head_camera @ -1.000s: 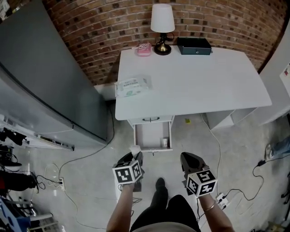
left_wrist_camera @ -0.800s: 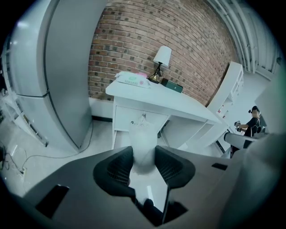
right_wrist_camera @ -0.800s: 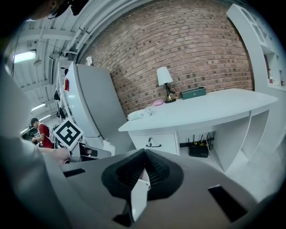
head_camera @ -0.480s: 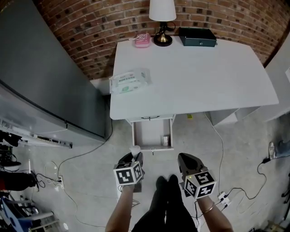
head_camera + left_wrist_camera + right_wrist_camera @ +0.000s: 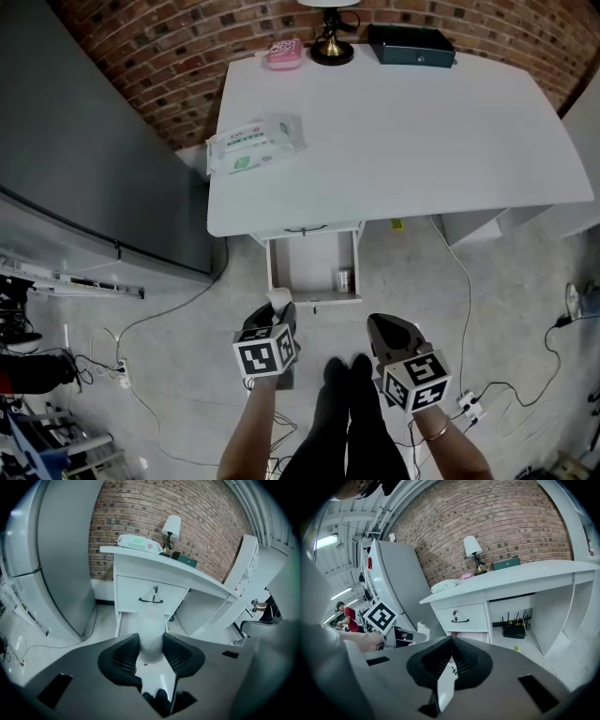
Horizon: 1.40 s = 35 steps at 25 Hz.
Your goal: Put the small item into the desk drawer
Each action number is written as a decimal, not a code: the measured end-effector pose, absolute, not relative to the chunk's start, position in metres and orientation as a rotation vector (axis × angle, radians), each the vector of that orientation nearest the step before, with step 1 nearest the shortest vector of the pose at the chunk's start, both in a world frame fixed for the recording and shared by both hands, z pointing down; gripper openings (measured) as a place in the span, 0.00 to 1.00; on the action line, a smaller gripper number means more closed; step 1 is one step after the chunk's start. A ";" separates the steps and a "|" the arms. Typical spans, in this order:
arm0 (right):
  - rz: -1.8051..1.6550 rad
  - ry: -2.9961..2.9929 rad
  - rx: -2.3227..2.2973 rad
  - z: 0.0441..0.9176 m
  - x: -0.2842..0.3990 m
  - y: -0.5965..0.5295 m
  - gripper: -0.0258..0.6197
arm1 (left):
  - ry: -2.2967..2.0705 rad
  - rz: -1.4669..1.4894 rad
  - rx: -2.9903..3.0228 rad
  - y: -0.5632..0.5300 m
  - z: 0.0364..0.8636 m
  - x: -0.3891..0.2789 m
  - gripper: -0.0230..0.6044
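White, crumpled-looking small item point(image 5: 151, 639), clamped between the pads of the left gripper point(image 5: 278, 309). It is probably light, soft and crushable, so grip its middle gently. Right gripper point(image 5: 386, 324): jaws closed together, empty. Beyond: open drawer point(image 5: 300, 267) of the white desk point(image 5: 403, 131).

White desk point(image 5: 403, 141), red-brown brick wall point(image 5: 159, 56)

Staged studio or lab: brick wall point(image 5: 141, 56), white desk point(image 5: 403, 141), lamp point(image 5: 332, 47), bare concrete floor point(image 5: 525, 309), grey cabinet point(image 5: 84, 169).
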State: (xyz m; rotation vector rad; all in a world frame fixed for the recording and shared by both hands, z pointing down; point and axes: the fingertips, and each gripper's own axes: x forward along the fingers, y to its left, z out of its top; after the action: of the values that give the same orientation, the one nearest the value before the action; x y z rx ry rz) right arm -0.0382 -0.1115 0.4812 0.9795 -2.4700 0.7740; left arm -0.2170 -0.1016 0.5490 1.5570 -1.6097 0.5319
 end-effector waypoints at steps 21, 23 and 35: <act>0.818 -2.463 0.994 0.669 -0.024 -0.137 0.05 | -1.626 0.539 1.564 -0.170 0.738 -0.217 0.32; 0.817 -2.467 0.998 0.681 -0.024 -0.140 0.05 | -1.630 0.540 1.563 -0.176 0.751 -0.220 0.32; 0.803 -2.475 1.044 0.725 -0.020 -0.172 0.05 | -1.639 0.569 1.528 -0.228 0.812 -0.237 0.32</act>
State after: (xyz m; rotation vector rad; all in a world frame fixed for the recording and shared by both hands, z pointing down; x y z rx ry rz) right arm -0.0204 -0.1716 0.7252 1.0443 -2.4748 0.8027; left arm -0.2366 -0.2277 0.8121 1.5284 -1.6388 0.5694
